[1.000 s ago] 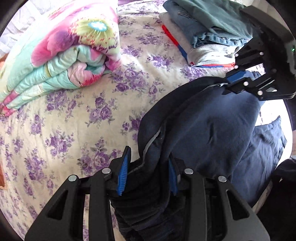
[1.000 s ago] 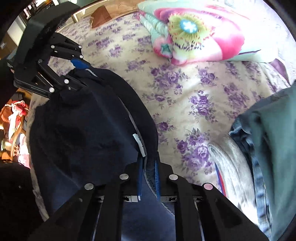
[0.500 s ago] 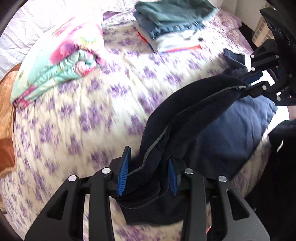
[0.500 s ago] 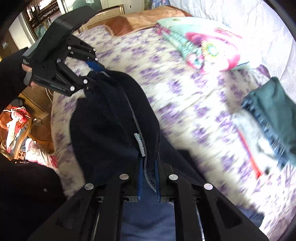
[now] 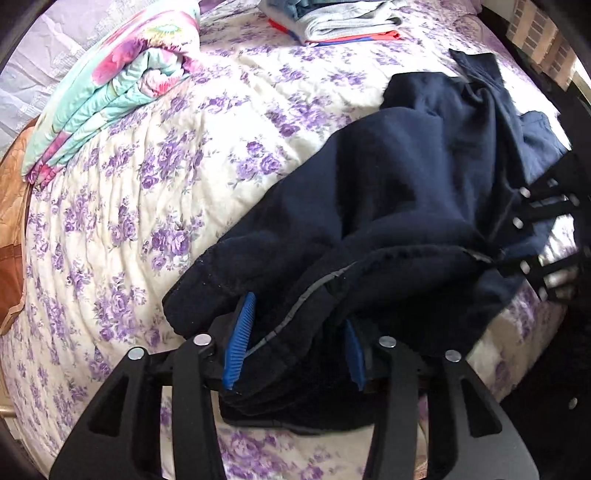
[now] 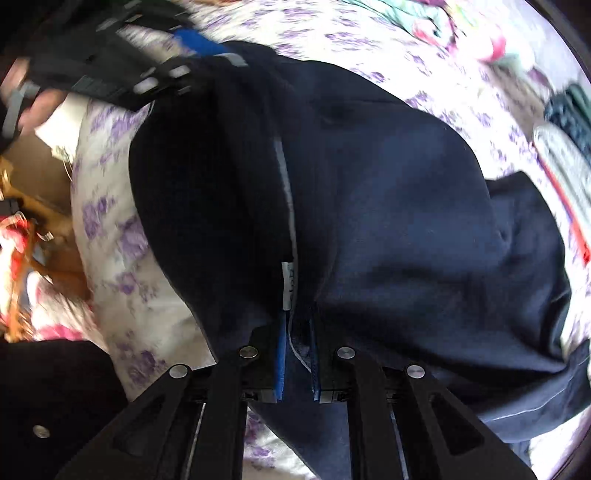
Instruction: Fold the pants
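Observation:
Dark navy pants [image 5: 388,206] lie bunched on the flowered bedsheet [image 5: 147,206] near the bed's front right edge. My left gripper [image 5: 295,343] is shut on a thick fold of the waistband. My right gripper [image 6: 297,350] is shut on the waistband beside the white label [image 6: 287,284]; in the left wrist view it shows at the right edge [image 5: 535,236]. The waistband stretches between the two grippers. The pants [image 6: 406,221] fill most of the right wrist view, and the left gripper [image 6: 147,70] is at its top left.
A folded flowery quilt [image 5: 110,85] lies at the back left of the bed. A stack of folded clothes [image 5: 332,22] sits at the back. The bed's edge is at the right; the floor with clutter [image 6: 22,236] is beyond it.
Both grippers came down from high above the bed, and the hanging pants now rest on the sheet. The right gripper moved lower and nearer the bed edge. Both grips held.

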A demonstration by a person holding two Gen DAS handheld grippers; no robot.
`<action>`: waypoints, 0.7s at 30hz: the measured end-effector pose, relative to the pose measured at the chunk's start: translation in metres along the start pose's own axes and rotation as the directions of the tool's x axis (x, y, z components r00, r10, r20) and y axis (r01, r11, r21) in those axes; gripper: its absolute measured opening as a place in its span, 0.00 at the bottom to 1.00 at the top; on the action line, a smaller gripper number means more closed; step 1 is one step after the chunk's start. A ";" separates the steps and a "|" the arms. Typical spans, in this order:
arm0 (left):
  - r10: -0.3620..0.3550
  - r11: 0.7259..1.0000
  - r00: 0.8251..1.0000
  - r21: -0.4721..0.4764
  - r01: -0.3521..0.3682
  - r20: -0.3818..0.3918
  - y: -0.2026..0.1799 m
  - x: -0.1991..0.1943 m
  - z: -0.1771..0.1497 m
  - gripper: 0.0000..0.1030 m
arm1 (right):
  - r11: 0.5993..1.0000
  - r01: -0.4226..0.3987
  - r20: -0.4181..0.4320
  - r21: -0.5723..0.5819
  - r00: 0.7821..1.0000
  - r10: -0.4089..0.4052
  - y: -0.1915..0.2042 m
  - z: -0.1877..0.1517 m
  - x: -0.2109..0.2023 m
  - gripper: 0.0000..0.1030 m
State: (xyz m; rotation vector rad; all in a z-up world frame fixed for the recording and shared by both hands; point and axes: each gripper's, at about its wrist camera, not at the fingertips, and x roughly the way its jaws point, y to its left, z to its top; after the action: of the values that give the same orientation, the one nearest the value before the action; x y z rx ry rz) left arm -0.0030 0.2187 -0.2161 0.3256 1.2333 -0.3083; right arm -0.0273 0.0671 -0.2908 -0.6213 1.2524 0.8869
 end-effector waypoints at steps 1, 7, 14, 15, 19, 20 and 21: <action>-0.002 1.000 1.000 0.010 0.002 0.001 -0.001 -0.006 -0.003 0.50 | 1.000 -0.012 -0.001 0.007 1.000 0.012 -0.004 0.001 -0.002 0.10; -0.028 0.997 0.999 -0.064 0.030 0.032 0.012 -0.046 -0.036 0.62 | 0.999 -0.035 -0.004 0.026 0.999 0.035 -0.011 0.003 -0.006 0.10; -0.069 0.997 0.996 -0.043 0.071 0.053 0.008 -0.058 -0.021 0.61 | 0.999 -0.049 -0.011 0.019 0.999 0.049 -0.022 0.004 -0.012 0.10; -0.081 0.997 0.996 -0.015 0.082 0.028 0.007 -0.053 -0.015 0.59 | 0.999 -0.045 -0.013 0.014 0.999 0.046 -0.023 0.005 -0.013 0.10; -0.103 0.992 0.988 0.065 0.111 -0.113 0.005 -0.019 -0.004 0.29 | 0.999 -0.043 -0.017 0.014 0.999 0.044 -0.017 0.004 -0.010 0.10; -0.107 0.991 0.984 0.069 0.118 -0.144 0.006 -0.012 -0.003 0.28 | 0.999 -0.047 -0.015 0.016 0.999 0.047 -0.016 0.003 -0.009 0.10; -0.108 0.990 0.983 0.071 0.120 -0.149 0.007 -0.012 -0.001 0.24 | 0.998 -0.052 -0.014 0.021 0.999 0.052 -0.016 0.003 -0.009 0.10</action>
State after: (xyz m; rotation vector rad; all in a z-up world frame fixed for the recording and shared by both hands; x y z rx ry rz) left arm -0.0043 0.2264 -0.2047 0.3520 1.3883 -0.4397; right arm -0.0129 0.0592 -0.2825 -0.5819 1.2937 0.9132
